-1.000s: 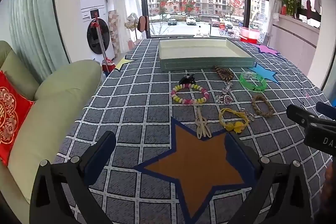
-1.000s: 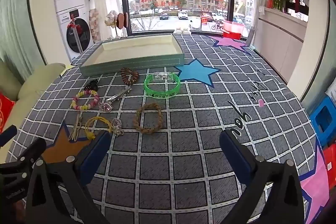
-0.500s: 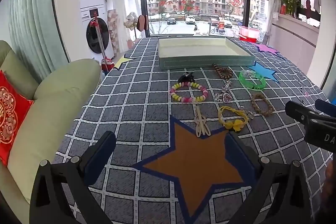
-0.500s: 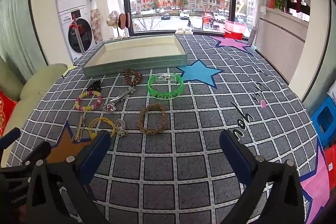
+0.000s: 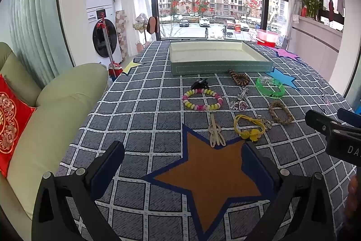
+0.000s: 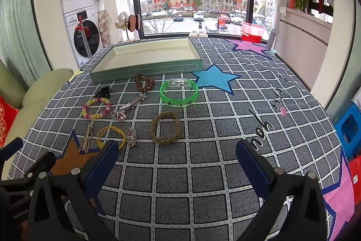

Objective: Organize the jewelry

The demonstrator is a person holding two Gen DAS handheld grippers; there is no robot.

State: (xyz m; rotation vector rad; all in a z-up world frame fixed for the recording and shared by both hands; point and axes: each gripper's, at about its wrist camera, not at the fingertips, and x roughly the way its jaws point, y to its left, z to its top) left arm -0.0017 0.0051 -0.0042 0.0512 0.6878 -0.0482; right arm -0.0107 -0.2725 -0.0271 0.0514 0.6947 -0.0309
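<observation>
loosely scattered jewelry (image 6: 126,110), tray (image 6: 146,70) bare

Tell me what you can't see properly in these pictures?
- Yellow band: right view, near part behind the right gripper's finger.
- Tray floor: left view, front wall hides the near strip.
- Green bracelet lettering: too small to read.
- Right gripper: left view, cut off by the edge.

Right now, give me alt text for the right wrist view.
The open right tool hovers over a grid-patterned tablecloth. Ahead lie loose pieces, among them a green bangle, a braided bracelet and a beaded bracelet, before an empty tray.
</observation>
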